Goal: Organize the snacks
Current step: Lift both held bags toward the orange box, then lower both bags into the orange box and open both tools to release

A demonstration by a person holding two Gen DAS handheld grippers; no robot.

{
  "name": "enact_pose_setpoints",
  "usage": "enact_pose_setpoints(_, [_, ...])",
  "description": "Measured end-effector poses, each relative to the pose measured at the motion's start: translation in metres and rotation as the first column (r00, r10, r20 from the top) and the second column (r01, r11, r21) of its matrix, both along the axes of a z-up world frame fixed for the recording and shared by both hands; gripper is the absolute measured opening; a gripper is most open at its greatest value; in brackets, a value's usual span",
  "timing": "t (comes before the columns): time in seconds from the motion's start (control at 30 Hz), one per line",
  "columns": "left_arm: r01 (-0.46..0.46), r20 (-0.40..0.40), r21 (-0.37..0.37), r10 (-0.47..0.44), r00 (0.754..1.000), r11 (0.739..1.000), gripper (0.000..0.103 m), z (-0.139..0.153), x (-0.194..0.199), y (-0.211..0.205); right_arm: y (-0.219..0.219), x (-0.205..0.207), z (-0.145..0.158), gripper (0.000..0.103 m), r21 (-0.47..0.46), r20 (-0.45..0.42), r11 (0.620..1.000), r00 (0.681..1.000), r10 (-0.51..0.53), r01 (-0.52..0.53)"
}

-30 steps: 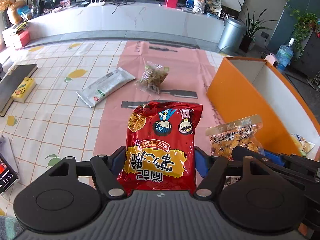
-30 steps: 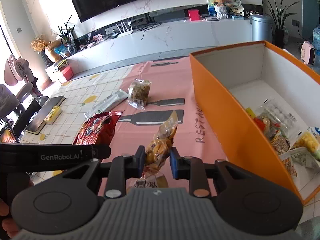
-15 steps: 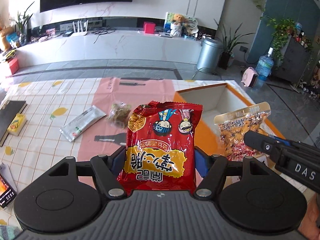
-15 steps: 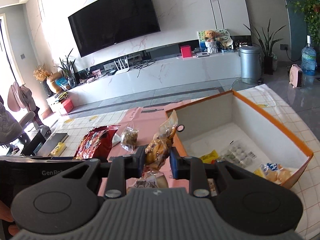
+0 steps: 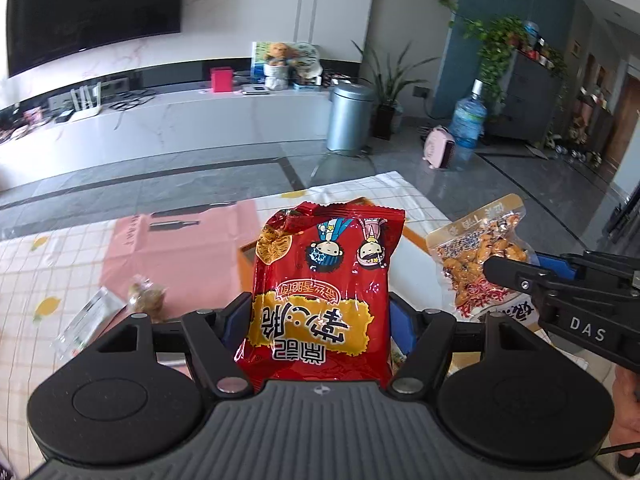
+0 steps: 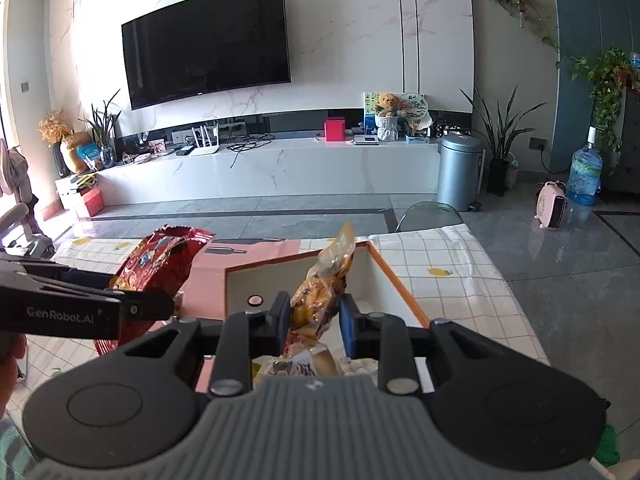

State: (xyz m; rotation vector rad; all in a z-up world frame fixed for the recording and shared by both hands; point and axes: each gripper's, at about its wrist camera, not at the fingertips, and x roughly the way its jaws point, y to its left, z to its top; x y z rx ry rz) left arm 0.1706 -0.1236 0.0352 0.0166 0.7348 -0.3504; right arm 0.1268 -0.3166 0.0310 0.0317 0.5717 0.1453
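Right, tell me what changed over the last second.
Both hand-held grippers rose and tilted up, carrying their packs from low over the table to above the orange box. The left stays shut on the red bag, the right on the clear nut pack. Nothing was released.

Both hand-held grippers got lifted and swung over toward the orange box (image 6: pixel 400 284) in that last second. The left hand-held gripper (image 5: pixel 320 320) went from low over the pink mat (image 5: pixel 176 248) to way higher, its red snack bag (image 5: pixel 324 292) now up in front of the box instead of the mat. The right hand-held gripper (image 6: pixel 312 320) rose too, so its clear peanut pack (image 6: pixel 320 296) ended up hanging over the box's open top rather than beside its orange wall.
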Motion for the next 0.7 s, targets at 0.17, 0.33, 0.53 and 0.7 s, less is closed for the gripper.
enact_pose_setpoints(0.17, [0.076, -0.032, 0.059, -0.074, 0.997, 0.995, 0.08, -0.014, 0.027, -0.031, -0.018, 0.033, -0.02, 0.023, -0.002, -0.065, 1.0, 0.998, 0.009, -0.009])
enact_pose_setpoints(0.33, [0.148, -0.078, 0.156, -0.137, 0.988, 0.977, 0.08, -0.044, 0.05, -0.054, -0.019, 0.066, -0.053, 0.023, -0.018, -0.158, 0.999, 0.987, 0.034, -0.038])
enact_pose_setpoints(0.53, [0.224, -0.136, 0.267, -0.194, 0.972, 0.937, 0.08, -0.076, 0.08, -0.07, -0.021, 0.103, -0.085, 0.023, -0.001, -0.23, 0.999, 0.972, 0.045, -0.046])
enact_pose_setpoints(0.7, [0.273, -0.169, 0.347, -0.226, 0.959, 0.897, 0.08, -0.094, 0.101, -0.078, -0.02, 0.135, -0.107, 0.023, 0.021, -0.283, 0.998, 0.957, 0.065, -0.062])
